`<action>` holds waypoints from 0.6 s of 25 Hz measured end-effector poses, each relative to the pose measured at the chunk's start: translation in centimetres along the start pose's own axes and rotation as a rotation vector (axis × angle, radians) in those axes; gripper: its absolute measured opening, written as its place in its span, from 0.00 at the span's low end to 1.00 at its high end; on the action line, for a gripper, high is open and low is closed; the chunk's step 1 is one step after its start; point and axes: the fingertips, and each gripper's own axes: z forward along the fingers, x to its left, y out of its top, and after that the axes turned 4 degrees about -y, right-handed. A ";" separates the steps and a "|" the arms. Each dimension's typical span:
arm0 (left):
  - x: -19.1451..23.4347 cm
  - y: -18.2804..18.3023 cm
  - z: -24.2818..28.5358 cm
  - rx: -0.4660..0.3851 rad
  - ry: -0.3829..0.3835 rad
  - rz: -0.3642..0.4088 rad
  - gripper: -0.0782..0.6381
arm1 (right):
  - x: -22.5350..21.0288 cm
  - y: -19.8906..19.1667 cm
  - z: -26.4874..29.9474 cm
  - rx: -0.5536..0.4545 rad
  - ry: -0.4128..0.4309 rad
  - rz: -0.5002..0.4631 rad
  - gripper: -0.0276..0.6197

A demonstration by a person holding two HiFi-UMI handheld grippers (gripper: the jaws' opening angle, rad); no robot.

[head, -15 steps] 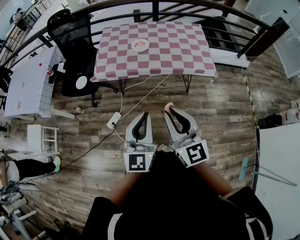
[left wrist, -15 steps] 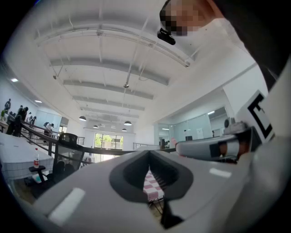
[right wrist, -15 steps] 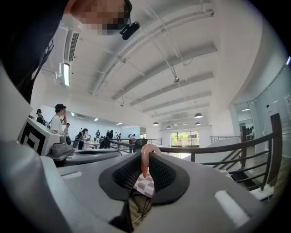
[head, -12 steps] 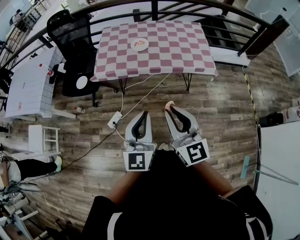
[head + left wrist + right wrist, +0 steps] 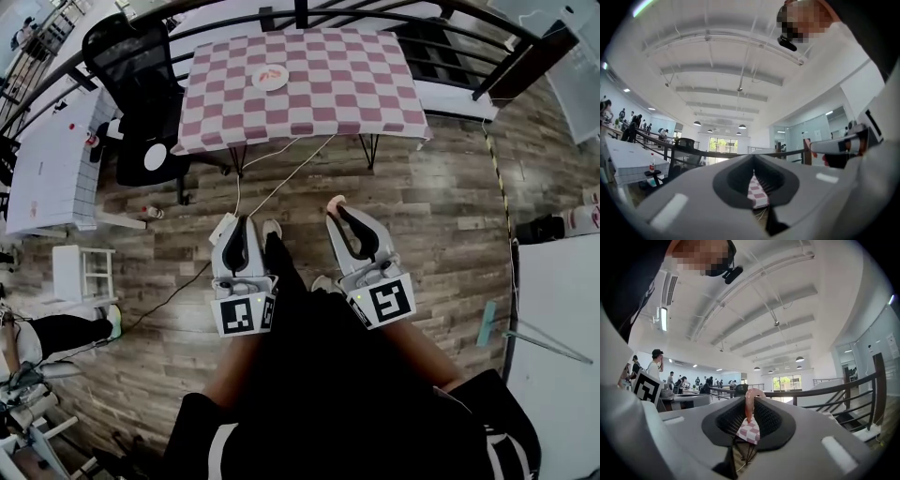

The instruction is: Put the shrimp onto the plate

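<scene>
A pink shrimp [image 5: 335, 203] [image 5: 749, 404] is pinched at the tips of my right gripper [image 5: 339, 213] [image 5: 750, 401], which is shut on it over the wooden floor, well short of the table. My left gripper [image 5: 237, 221] [image 5: 753, 173] is shut with nothing in it, held lower left of the right one. A white plate [image 5: 270, 78] with a shrimp on it lies on the pink-and-white checked table [image 5: 375, 94] far ahead. In both gripper views only a sliver of that table [image 5: 757, 193] [image 5: 750, 431] shows between the jaws.
A black office chair [image 5: 131, 84] stands left of the checked table. A dark railing [image 5: 487, 66] curves behind the table. A white cable and power strip [image 5: 221, 228] lie on the wooden floor by the left gripper. White tables stand at the left [image 5: 47, 159] and right [image 5: 562, 319].
The left gripper has swung to the left and slightly forward. The table and plate have shifted a little up and left in the head view. The right gripper still holds the shrimp.
</scene>
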 end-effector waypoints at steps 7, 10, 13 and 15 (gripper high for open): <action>1.0 -3.5 2.1 0.062 -0.009 -0.079 0.12 | -1.4 -1.4 2.9 0.036 -0.020 0.012 0.13; 2.0 -4.0 4.4 0.068 -0.008 -0.091 0.12 | -1.6 -1.5 5.2 0.048 -0.001 0.002 0.13; 2.5 -4.1 6.9 0.066 -0.025 -0.087 0.12 | -2.5 -1.7 7.3 0.067 -0.006 -0.007 0.13; 2.9 -4.3 8.8 0.064 -0.045 -0.082 0.12 | -3.2 -2.1 8.9 0.083 -0.019 -0.009 0.13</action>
